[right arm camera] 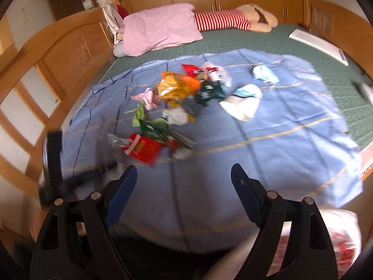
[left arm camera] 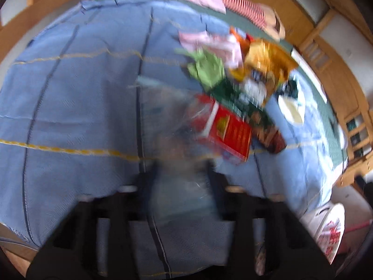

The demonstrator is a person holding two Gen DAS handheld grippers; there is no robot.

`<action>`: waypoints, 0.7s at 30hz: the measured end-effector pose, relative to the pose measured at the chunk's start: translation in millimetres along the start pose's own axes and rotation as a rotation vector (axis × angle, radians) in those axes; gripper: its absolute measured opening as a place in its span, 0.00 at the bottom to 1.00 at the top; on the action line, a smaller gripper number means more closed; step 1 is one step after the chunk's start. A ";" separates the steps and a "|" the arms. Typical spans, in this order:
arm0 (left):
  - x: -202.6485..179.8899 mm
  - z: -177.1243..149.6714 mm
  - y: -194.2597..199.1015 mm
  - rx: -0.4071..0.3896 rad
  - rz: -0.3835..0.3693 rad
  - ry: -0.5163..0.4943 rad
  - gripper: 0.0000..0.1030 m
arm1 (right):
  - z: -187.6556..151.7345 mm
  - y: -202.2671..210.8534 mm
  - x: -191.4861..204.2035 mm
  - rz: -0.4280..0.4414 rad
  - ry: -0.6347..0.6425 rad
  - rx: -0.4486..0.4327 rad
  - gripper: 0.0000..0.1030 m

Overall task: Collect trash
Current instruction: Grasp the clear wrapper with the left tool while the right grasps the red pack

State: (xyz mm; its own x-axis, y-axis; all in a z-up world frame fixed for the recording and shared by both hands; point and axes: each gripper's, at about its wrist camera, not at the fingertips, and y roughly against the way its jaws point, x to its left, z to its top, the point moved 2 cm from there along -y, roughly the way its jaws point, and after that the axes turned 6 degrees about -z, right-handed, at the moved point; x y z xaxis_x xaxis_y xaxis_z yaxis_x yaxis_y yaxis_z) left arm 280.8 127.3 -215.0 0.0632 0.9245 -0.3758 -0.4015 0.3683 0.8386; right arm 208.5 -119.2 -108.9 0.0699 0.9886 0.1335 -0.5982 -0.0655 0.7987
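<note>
Trash lies scattered on the blue sheet (right arm camera: 279,140): a red box (right arm camera: 142,150) flat at the heap's near end, green wrapper (right arm camera: 158,130) beside it, orange bag (right arm camera: 177,87) behind, white cups (right arm camera: 242,107) further right.

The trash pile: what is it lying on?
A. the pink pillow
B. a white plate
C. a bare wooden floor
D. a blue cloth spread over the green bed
D. In the right wrist view the wrappers and the red box sit on the blue cloth with yellow lines, which is spread over the green bed cover; the pink pillow lies farther back, apart from the pile.
</note>
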 end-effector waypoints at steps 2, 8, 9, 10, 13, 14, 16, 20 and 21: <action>2.5 -2.4 3.7 -0.011 0.020 0.009 0.20 | 10.9 -17.5 20.6 0.017 0.005 0.016 0.77; 26.5 -8.2 57.2 -0.161 0.158 0.049 0.16 | 32.7 -89.2 98.5 -0.049 0.258 0.075 0.75; 27.7 -9.9 74.4 -0.212 0.160 0.047 0.16 | 31.9 -102.3 108.2 -0.062 0.322 0.093 0.75; 28.4 -10.6 85.7 -0.243 0.166 0.042 0.16 | 30.3 -116.5 117.5 -0.069 0.381 0.113 0.75; 23.2 -11.3 116.6 -0.357 0.194 0.013 0.16 | 22.6 -154.9 136.7 -0.093 0.530 0.176 0.75; 21.6 -10.5 122.6 -0.381 0.202 0.008 0.16 | 20.4 -167.2 139.1 -0.085 0.546 0.207 0.75; 18.9 -10.4 129.0 -0.406 0.208 -0.004 0.16 | 19.7 -182.6 138.9 -0.036 0.520 0.256 0.76; 13.8 -9.8 134.0 -0.422 0.213 -0.031 0.16 | 23.7 -190.2 135.9 0.035 0.411 0.301 0.76; 13.4 -12.1 136.2 -0.429 0.220 -0.037 0.16 | 21.4 -189.8 137.7 0.048 0.414 0.306 0.76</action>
State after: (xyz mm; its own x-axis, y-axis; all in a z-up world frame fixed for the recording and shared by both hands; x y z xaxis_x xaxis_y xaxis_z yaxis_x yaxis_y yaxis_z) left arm 215.9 188.7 -110.6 -0.0362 0.9816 -0.1874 -0.7490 0.0975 0.6553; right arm 348.8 26.4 -229.5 -0.3109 0.9502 -0.0199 -0.3275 -0.0875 0.9408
